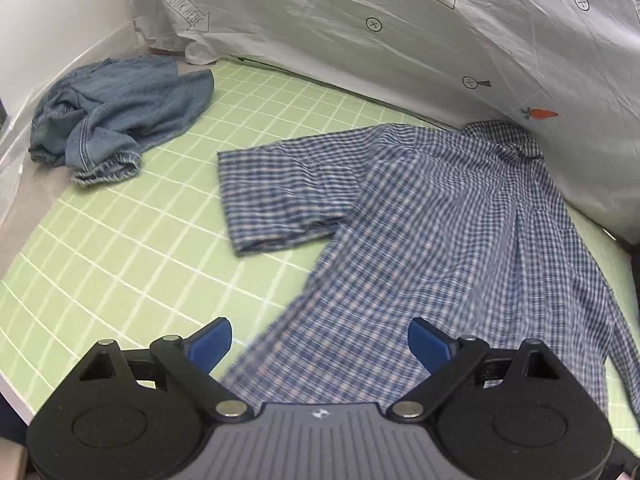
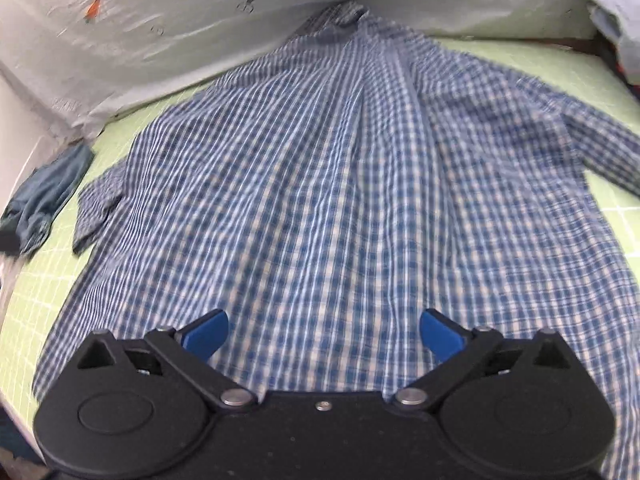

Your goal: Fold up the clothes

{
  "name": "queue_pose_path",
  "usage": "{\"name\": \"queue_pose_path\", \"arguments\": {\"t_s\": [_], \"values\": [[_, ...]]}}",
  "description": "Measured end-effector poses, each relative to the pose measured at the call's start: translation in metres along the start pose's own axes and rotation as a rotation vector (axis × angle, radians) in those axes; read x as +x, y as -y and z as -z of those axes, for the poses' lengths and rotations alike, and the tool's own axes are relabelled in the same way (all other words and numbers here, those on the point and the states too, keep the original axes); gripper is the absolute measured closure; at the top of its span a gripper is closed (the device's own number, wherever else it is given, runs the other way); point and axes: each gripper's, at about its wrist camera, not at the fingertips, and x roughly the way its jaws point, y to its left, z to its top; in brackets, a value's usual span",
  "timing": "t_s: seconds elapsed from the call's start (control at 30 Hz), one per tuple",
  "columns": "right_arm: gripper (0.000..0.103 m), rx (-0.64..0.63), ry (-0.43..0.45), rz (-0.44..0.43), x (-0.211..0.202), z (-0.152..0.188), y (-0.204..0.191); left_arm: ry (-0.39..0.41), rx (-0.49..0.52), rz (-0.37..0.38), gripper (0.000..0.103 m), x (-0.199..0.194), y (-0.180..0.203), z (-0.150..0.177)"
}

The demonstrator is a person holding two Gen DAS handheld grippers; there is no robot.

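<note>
A blue and white checked shirt [image 1: 432, 216] lies spread on the green gridded mat [image 1: 120, 264], collar toward the back, one short sleeve [image 1: 276, 192] stretched out to the left. My left gripper [image 1: 320, 346] hovers open over the shirt's lower left hem, its blue pads apart with nothing between them. In the right wrist view the same shirt [image 2: 320, 184] fills the middle. My right gripper [image 2: 324, 338] stands wide open above the shirt's lower body, nothing held. The picture is blurred by motion.
A crumpled denim garment [image 1: 116, 116] lies at the mat's back left, also the denim garment [image 2: 44, 196] at the left edge. A white printed sheet [image 1: 400, 20] hangs along the back. A white wall [image 1: 60, 28] borders the left.
</note>
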Motion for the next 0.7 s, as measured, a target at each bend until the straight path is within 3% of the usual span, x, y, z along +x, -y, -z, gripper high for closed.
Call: {"name": "queue_pose_path", "arguments": {"t_s": [0.2, 0.53, 0.7], "values": [[0.0, 0.05, -0.003, 0.104, 0.018, -0.015, -0.013, 0.008, 0.068, -0.041, 0.008, 0.019, -0.023, -0.027], [0.0, 0.209, -0.051, 0.308, 0.055, -0.048, 0.013, -0.097, 0.135, -0.028, 0.008, 0.105, -0.032, -0.077], [0.0, 0.127, -0.099, 0.342, 0.072, -0.048, 0.002, -0.112, 0.268, -0.034, 0.01, 0.142, -0.017, -0.08]]}}
